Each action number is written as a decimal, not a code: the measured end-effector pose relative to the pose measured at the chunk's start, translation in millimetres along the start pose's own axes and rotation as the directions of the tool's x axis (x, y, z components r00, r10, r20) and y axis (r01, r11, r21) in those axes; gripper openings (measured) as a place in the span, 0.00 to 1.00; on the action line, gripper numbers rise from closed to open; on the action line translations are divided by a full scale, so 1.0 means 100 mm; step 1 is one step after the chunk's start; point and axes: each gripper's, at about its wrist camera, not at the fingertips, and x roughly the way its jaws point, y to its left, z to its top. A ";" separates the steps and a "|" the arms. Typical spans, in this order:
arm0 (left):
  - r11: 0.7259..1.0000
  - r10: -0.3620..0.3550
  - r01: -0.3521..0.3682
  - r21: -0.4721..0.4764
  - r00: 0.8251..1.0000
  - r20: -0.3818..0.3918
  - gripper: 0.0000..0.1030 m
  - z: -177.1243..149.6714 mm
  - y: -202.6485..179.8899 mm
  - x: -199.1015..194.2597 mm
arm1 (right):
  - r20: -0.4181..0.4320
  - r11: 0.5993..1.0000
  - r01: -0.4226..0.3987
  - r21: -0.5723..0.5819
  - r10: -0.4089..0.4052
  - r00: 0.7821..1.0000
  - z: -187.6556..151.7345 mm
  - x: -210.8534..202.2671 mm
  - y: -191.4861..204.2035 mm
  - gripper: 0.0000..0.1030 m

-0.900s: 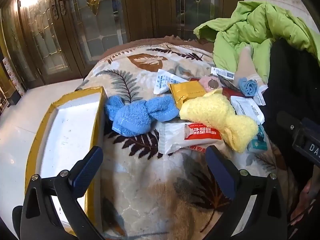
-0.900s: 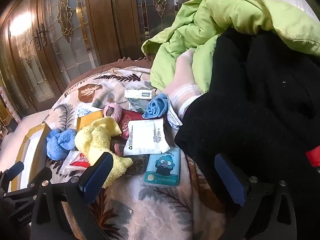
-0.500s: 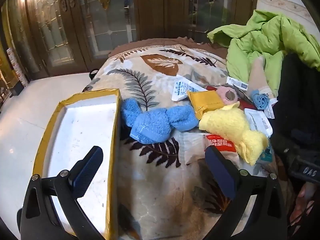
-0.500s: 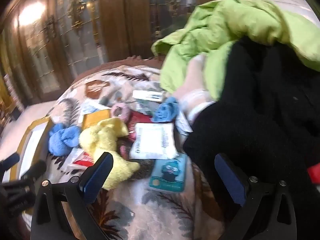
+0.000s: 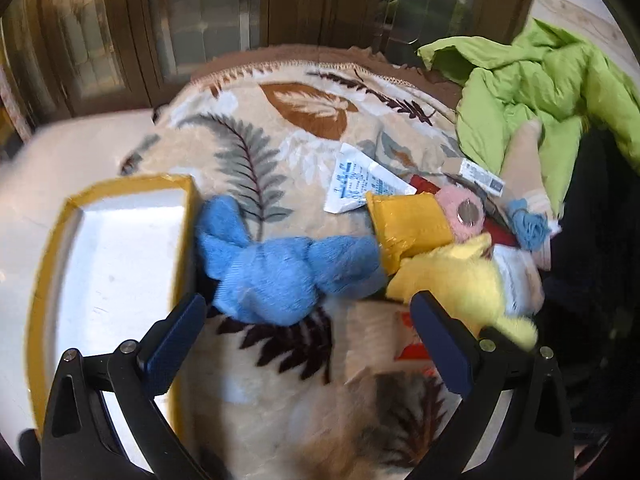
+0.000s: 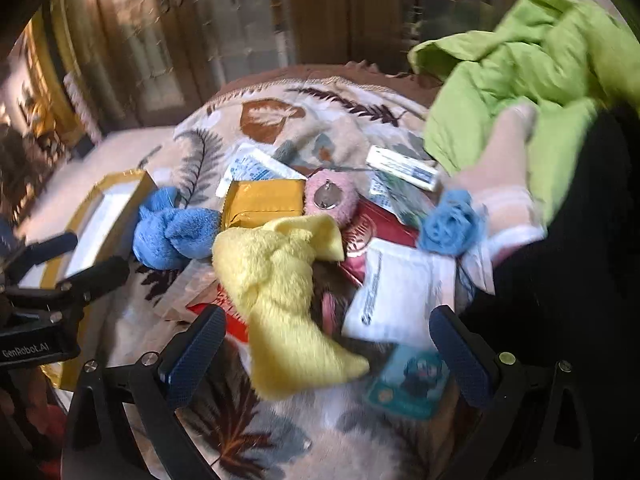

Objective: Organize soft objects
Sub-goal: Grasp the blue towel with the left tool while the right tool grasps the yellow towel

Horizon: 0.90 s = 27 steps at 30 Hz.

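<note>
On the leaf-patterned blanket (image 5: pixel 280 152), a yellow-rimmed white box (image 5: pixel 116 248) lies leftmost, the fluffy blue sock (image 5: pixel 280 272) just beside it above the wide, empty left claw (image 5: pixel 308 340), then the yellow sock (image 6: pixel 276 288) lies over packets between the right claw's (image 6: pixel 324 344) wide, empty jaws.

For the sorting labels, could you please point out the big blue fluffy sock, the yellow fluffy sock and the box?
big blue fluffy sock (image 5: pixel 276 276), left wrist view, middle.
yellow fluffy sock (image 6: pixel 276 276), right wrist view, middle.
box (image 5: pixel 182 240), left wrist view, yellow right wall.
</note>
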 end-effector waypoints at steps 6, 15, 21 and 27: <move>1.000 0.015 -0.016 -0.020 0.999 -0.046 0.99 0.14 -0.06 0.22 | -0.020 1.000 -0.016 -0.016 0.016 1.000 0.03 0.16 -0.02 0.98; 1.000 -0.007 0.009 0.020 0.994 -0.112 0.95 0.20 -0.16 0.43 | -0.029 0.999 -0.041 -0.028 0.040 0.999 0.07 0.24 0.04 0.94; 0.999 0.039 -0.036 0.036 0.994 -0.104 0.67 0.22 -0.14 0.47 | -0.041 0.997 -0.069 -0.016 0.069 0.997 0.07 0.30 0.04 0.88; 0.996 0.073 -0.068 0.052 0.993 -0.095 0.34 0.25 -0.07 0.47 | -0.044 0.997 -0.066 -0.050 0.064 0.997 0.06 0.33 0.11 0.77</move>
